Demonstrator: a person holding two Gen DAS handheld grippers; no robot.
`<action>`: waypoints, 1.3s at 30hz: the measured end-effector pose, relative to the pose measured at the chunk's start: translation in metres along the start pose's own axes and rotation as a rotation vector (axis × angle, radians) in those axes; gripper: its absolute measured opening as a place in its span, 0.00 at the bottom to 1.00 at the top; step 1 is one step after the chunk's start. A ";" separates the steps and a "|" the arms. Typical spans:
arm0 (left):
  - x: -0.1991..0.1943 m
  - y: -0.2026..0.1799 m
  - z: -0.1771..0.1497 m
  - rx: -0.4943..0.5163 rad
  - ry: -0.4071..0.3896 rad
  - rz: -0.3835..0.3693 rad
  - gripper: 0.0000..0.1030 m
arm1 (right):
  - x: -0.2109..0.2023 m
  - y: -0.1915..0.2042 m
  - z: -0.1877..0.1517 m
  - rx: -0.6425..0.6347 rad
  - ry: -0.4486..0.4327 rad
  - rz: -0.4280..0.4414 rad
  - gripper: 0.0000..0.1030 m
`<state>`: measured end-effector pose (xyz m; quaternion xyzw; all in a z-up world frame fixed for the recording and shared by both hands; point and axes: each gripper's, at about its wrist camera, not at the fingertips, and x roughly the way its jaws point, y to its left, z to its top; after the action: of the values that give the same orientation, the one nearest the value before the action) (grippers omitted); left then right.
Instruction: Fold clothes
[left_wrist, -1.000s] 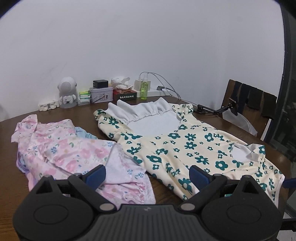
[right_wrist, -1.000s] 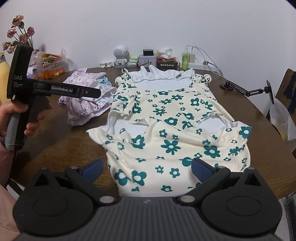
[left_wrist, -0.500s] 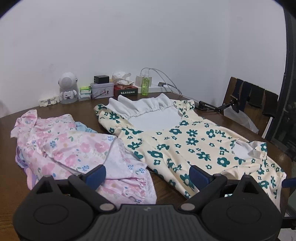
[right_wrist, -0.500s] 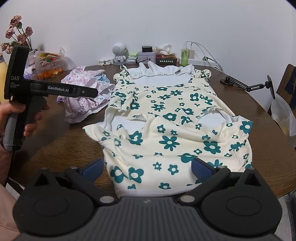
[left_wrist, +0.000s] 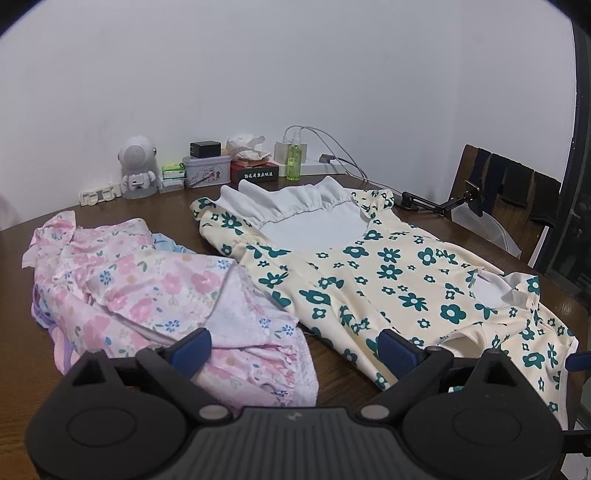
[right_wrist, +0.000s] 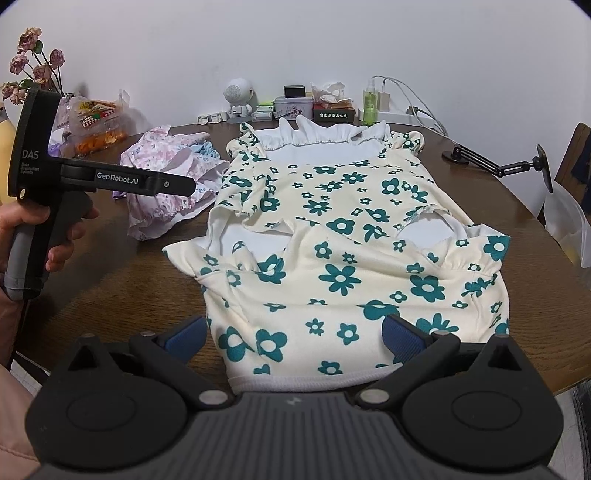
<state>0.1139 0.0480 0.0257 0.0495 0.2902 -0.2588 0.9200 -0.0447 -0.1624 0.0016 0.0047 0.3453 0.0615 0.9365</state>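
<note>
At the far edge of the table (right_wrist: 110, 280), a tissue box (right_wrist: 334, 110) has crumpled tissue poking out, beside a closed tin (right_wrist: 291, 107). Since a second ago the right gripper (right_wrist: 293, 338) has pulled back and now frames the near hem of the cream floral dress (right_wrist: 332, 236), which lies flat from near edge to far. Its jaws are wide apart, empty. The left gripper (left_wrist: 293, 345), also wide open and holding nothing, has drifted little, hovering over the pink garment pile (left_wrist: 147, 291) at the left edge.

Both wrist views low over table (right_wrist: 110, 280), facing wall; share floral dress (left_wrist: 388, 266).
</note>
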 end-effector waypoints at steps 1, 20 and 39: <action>0.000 0.000 0.000 0.000 0.001 0.000 0.94 | 0.000 0.000 0.000 0.000 0.000 0.000 1.00; 0.005 0.000 -0.003 0.002 0.028 0.005 0.94 | 0.008 -0.001 0.001 -0.002 0.025 0.001 1.00; 0.014 0.003 -0.005 -0.009 0.068 0.018 0.94 | 0.017 -0.009 -0.002 0.022 0.053 -0.003 1.00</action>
<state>0.1229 0.0453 0.0138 0.0569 0.3221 -0.2472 0.9121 -0.0318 -0.1692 -0.0115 0.0131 0.3705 0.0566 0.9270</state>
